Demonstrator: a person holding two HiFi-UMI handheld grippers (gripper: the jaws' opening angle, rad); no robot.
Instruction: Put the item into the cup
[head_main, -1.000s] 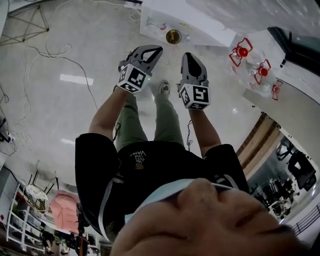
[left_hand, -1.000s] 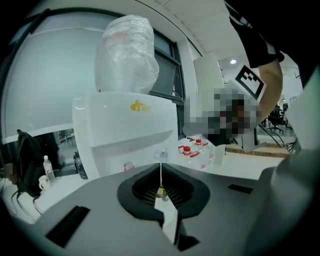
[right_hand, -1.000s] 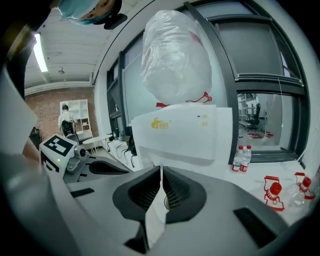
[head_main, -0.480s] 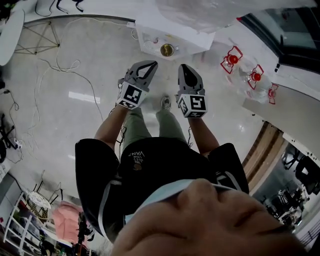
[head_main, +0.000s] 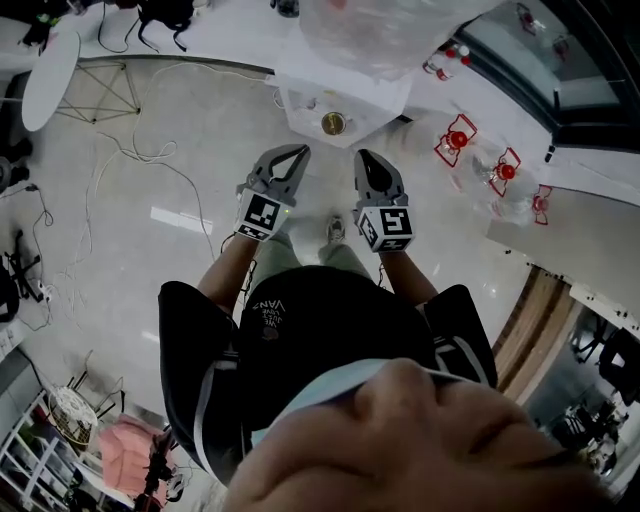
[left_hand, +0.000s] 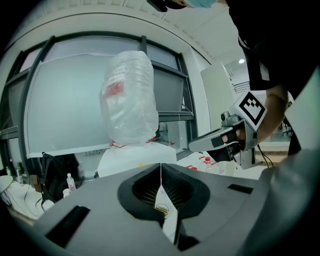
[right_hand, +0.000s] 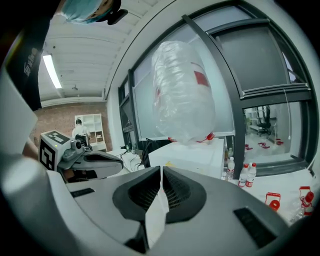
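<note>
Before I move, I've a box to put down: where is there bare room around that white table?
Bare: the shiny floor left of the left gripper, up to the cables; also the strip between the white table and the shoe. Crowded: the table top, under the plastic bag and cup; bottles to its right.

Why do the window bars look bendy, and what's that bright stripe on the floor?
Left gripper view: the wide-angle lens curves the window frame and blackens the corners. Right gripper view: the window bar bows the same way. Head view: the stripe is glare, a light mirrored on the shiny floor.
</note>
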